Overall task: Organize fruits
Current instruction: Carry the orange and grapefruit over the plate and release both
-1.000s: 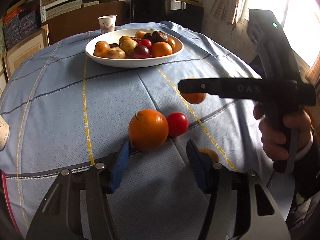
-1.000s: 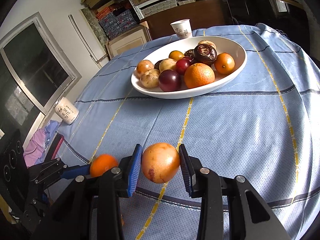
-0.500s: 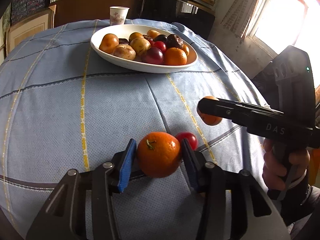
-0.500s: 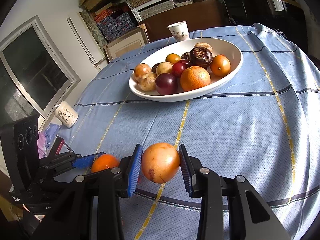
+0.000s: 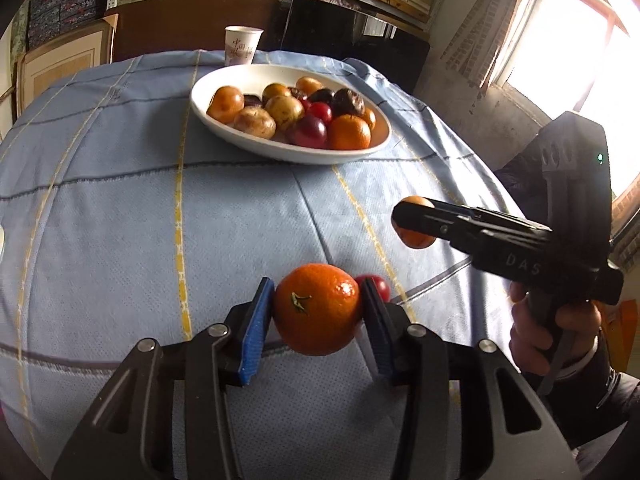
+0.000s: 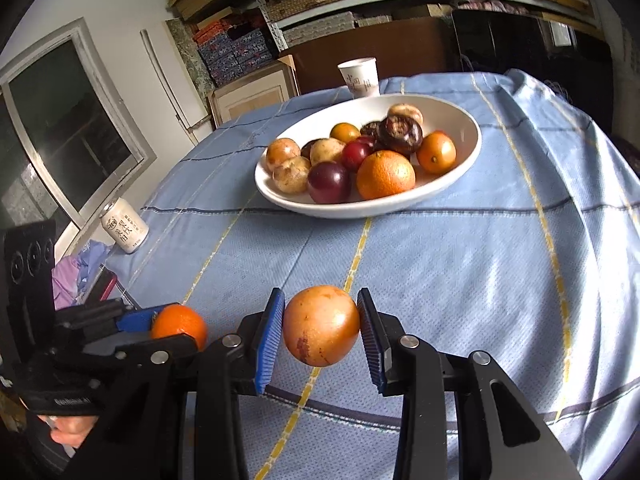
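Observation:
My left gripper (image 5: 318,312) is shut on an orange (image 5: 316,308) and holds it above the blue tablecloth. It also shows in the right wrist view (image 6: 178,322) at the lower left. My right gripper (image 6: 320,326) is shut on a yellow-orange round fruit (image 6: 320,324), which also shows in the left wrist view (image 5: 414,220) at the right. A small red fruit (image 5: 378,286) lies on the cloth just behind the left gripper. The white bowl (image 6: 452,188) (image 5: 256,146) with several fruits stands at the far middle of the table.
A paper cup (image 6: 360,78) (image 5: 242,46) stands behind the bowl. A drink can (image 6: 124,226) stands near the table's left edge. Shelves and boxes lie beyond the table. A window is at the right in the left wrist view.
My left gripper closed on the orange and lifted it off the cloth. My right gripper kept the yellow-orange fruit and both moved a little toward the bowl.

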